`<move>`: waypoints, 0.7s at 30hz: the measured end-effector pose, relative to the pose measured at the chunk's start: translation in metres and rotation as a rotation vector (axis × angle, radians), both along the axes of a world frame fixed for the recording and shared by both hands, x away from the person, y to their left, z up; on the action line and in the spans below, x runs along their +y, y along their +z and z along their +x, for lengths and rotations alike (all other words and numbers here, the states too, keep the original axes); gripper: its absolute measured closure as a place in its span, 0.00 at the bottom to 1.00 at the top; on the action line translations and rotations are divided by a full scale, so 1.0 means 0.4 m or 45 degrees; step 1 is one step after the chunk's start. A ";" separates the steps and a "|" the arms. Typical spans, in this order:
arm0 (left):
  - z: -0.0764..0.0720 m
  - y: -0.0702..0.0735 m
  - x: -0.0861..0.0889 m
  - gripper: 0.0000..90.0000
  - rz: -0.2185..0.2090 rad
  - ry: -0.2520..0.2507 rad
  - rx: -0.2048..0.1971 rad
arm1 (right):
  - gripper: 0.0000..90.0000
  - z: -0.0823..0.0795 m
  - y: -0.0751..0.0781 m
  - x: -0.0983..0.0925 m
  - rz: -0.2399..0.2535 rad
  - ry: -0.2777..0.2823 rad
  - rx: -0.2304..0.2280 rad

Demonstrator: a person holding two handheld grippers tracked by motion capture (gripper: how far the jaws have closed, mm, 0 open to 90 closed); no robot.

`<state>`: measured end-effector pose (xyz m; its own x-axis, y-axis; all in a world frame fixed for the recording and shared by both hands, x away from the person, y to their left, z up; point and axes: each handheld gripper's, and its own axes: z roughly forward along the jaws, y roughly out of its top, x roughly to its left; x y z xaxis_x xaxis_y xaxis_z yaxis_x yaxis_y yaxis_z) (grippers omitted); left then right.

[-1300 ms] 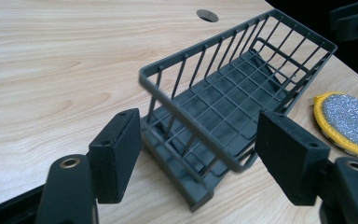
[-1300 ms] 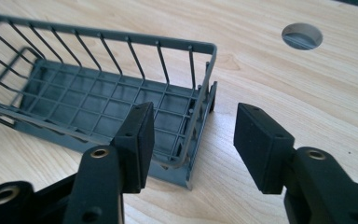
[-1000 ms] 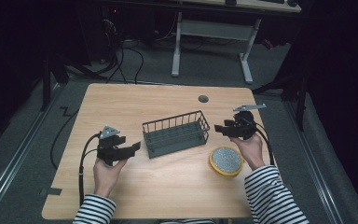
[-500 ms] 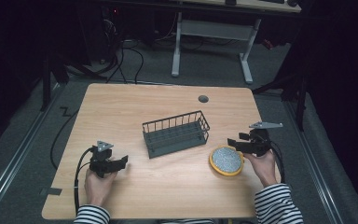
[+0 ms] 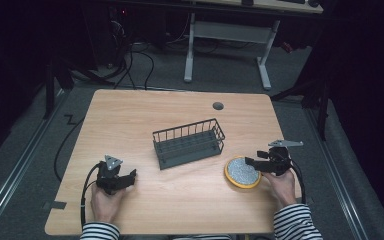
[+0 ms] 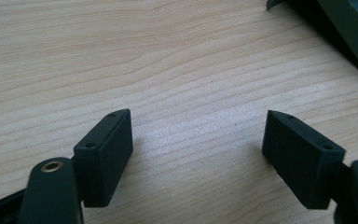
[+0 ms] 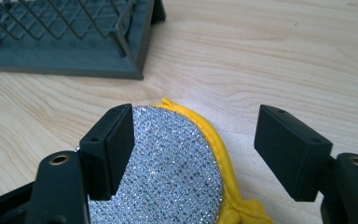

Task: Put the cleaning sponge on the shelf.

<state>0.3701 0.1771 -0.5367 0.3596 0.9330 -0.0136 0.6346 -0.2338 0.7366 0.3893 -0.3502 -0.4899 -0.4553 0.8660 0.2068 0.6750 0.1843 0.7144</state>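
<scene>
A round sponge with a silver glittery top and yellow rim (image 5: 242, 172) (image 7: 177, 168) lies flat on the table at the front right. My right gripper (image 5: 251, 162) (image 7: 193, 147) stands open just over the sponge's right edge, its left jaw above the silver face and its right jaw over bare wood. A dark grey wire basket (image 5: 189, 142) (image 7: 70, 37) sits empty in the middle of the table. At the front left my left gripper (image 5: 130, 176) (image 6: 198, 149) is open, low over bare wood, nothing between its jaws.
The wooden table (image 5: 130, 120) has a round cable hole (image 5: 218, 106) near its far edge. A corner of the basket (image 6: 340, 28) lies ahead and to the right of the left gripper. Cables and a desk frame (image 5: 227, 45) stand on the floor beyond.
Both grippers have drawn back from beside the basket toward the front of the table. The right one came down to the sponge; the left one dropped low over the wood.
</scene>
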 end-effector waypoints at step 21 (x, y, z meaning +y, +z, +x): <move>-0.002 -0.001 -0.002 0.26 0.000 0.007 -0.002 | 0.38 0.029 -0.078 -0.001 0.105 0.096 0.153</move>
<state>0.3692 0.1762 -0.5369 0.3543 0.9350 -0.0130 0.6347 -0.2303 0.7376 0.4007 -0.3506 -0.5211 -0.4858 0.8082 0.3328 0.7430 0.1813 0.6443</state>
